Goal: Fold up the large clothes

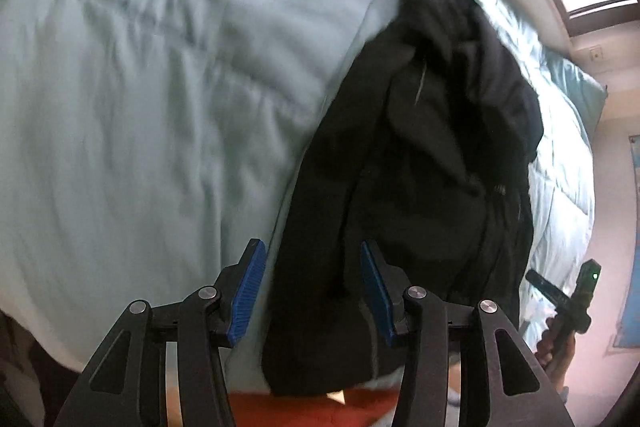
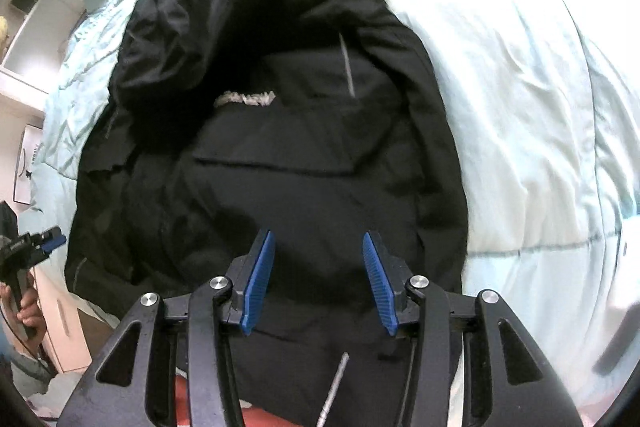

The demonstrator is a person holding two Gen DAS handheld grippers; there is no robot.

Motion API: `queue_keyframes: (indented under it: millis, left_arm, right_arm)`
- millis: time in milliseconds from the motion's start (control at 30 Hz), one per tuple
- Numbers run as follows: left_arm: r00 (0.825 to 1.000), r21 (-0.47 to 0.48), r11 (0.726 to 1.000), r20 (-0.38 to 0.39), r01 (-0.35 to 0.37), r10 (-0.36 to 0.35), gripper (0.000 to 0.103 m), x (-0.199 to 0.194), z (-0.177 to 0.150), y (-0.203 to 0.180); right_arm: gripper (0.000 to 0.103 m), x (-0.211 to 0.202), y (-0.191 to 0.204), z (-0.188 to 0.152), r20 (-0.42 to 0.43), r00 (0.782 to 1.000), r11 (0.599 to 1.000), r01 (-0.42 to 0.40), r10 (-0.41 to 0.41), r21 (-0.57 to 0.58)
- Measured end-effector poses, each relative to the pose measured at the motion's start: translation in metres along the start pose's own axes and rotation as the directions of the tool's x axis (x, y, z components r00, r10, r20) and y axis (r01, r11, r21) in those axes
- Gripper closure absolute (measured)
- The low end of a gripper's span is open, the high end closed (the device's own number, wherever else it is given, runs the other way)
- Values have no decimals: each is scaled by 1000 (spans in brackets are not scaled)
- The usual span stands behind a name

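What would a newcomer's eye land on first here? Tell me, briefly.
First, the black jacket, lying crumpled and partly folded on the pale blue-green quilt; it fills the middle of the right wrist view and the right half of the left wrist view. Next, the blue pads of the right gripper and left gripper, both open above the jacket's near edge with nothing pinched.

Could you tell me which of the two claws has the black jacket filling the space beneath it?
The right claw: the black jacket spreads under both its fingers. The left claw straddles the jacket's edge, one finger over the pale green bedding.
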State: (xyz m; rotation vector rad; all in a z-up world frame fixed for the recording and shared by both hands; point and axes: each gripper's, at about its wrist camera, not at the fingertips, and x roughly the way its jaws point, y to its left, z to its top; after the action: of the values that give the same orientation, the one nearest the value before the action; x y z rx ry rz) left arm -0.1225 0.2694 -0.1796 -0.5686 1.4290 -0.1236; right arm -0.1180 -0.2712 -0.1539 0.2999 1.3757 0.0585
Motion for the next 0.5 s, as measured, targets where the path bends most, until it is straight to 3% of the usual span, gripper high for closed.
queue_keyframes:
  millis: [133,267,333,400,500]
  left_arm:
    - [996,-38,998,-73,57,-60,52,18,-14,11]
    - [999,-40,999,-41,20,-22,53,25,-16,7]
    - [998,-34,999,-52,40,-42,56,31,-17,2]
    - [999,29,1000,-38,12,-11,70,30,-20,-10]
    - [999,134,991,-35,19,-14,71,25,-25,-31]
  right_arm:
    - [53,-1,-9,-13,-15,999,999,30,-30,19]
    - [53,-13,-23,-21,3,997,996,77,-77,50]
    - [53,-20,-34,-25,10,994,992,106,-107,74]
    - [53,-24,-50,-31,-3,991,985,130,-130,110]
    - [53,-25,-70,-44,-42,991,978,131,-126,159]
